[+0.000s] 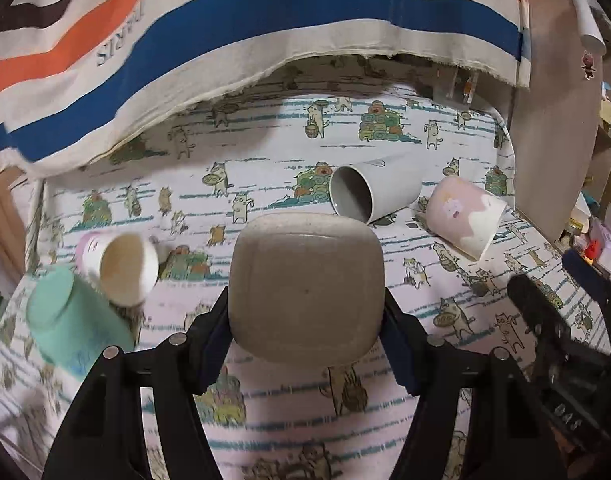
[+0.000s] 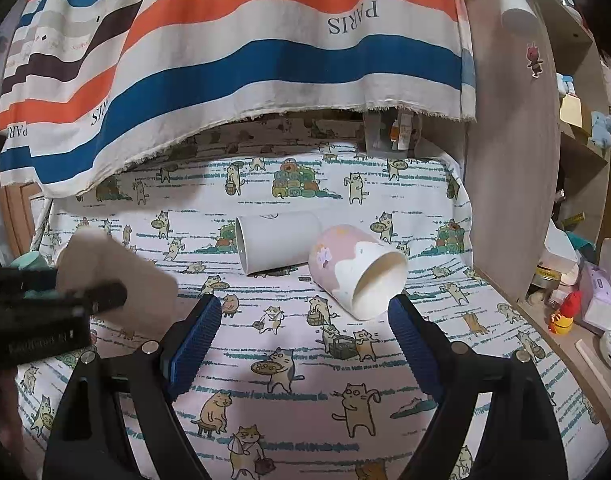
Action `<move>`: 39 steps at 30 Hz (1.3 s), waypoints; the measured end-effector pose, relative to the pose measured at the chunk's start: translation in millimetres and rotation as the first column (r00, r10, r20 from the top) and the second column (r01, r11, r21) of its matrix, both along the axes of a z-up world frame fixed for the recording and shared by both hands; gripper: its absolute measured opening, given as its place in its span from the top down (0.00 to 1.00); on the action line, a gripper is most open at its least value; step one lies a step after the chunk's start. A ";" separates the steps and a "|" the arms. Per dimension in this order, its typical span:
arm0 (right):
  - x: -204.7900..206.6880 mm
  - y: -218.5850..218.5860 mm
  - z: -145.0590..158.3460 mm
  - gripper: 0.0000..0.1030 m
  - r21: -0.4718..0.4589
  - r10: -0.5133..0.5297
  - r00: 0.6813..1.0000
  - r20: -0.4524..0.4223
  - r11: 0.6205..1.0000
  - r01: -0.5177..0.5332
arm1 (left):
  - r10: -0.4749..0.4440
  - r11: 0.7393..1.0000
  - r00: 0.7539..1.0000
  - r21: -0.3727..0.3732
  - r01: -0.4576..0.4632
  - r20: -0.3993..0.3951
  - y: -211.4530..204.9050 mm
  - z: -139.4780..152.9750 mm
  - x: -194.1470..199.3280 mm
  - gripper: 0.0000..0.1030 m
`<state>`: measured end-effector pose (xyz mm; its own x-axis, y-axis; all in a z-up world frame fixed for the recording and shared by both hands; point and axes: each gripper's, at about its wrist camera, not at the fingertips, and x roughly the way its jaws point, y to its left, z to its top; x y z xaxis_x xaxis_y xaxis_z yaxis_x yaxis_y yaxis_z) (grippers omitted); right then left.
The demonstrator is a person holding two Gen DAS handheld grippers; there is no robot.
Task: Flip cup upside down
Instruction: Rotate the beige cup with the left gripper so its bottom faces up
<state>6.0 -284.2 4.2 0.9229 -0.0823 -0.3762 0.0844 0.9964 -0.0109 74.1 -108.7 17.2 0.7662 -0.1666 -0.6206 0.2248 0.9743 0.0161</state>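
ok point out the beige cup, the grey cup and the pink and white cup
beige cup (image 1: 307,292), left wrist view, on its flat base.
grey cup (image 1: 393,184), left wrist view, on its outer side wall.
pink and white cup (image 2: 345,260), right wrist view, on its pink side.

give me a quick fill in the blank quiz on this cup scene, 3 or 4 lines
1. The left gripper is shut on the ____ cup.
2. The right gripper has its jaws ____ and holds nothing.
3. The white cup lies on its ____ on the cat-print cloth.
4. The pink cup lies tipped over, just to the ____ of the white cup.

Missing words: beige; open; side; right
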 end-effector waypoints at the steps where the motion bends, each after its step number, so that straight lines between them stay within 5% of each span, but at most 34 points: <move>1: 0.5 -0.6 -0.4 0.16 0.001 0.001 1.000 -0.004 1.000 -0.001 | -0.006 1.000 1.000 -0.006 0.006 -0.009 1.1 3.0 4.7 0.36; 11: 0.3 -6.3 -1.1 0.16 0.022 -0.003 1.000 -0.012 1.000 0.003 | -0.047 0.999 0.999 0.005 0.048 -0.021 0.6 18.9 13.6 0.36; 25: 0.0 -9.5 -0.7 0.16 0.026 -0.010 1.000 -0.012 1.000 0.010 | -0.073 0.997 0.996 0.019 0.074 -0.058 -6.7 5.0 11.8 0.36; 39: -0.8 -11.0 0.0 0.16 0.033 -0.013 1.000 -0.012 0.999 0.013 | -0.070 0.997 0.997 -0.007 0.071 0.026 -5.3 -2.7 14.1 0.36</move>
